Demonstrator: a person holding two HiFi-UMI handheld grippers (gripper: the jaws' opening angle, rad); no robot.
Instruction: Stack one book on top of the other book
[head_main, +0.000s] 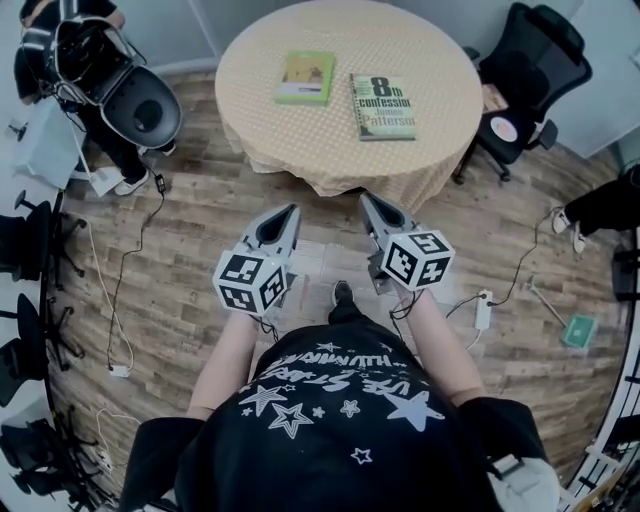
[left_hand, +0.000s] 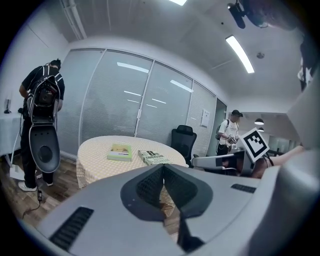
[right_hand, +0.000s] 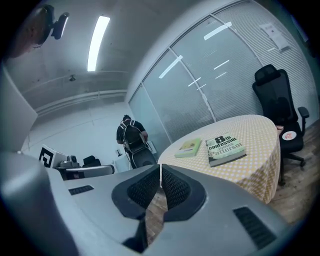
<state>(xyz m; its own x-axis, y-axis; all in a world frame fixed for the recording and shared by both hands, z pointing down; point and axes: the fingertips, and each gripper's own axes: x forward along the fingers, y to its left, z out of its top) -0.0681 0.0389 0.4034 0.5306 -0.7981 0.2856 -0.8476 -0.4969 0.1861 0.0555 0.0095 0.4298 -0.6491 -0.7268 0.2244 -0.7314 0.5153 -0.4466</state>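
You hold your left gripper (head_main: 291, 210) and your right gripper (head_main: 366, 199) side by side above the wood floor (head_main: 180, 260), near the round table (head_main: 440, 60). Both have their jaws pressed together, with nothing in them. The small green book (head_main: 306, 77) and the bigger book (head_main: 383, 106) lie flat on the table, next to each other but not touching.

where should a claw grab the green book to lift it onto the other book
Probably the near short edge of the green book, coming in low over the near rim of the table: it lies flat, so only an edge offers a pinch, and the other book sits close on its right.
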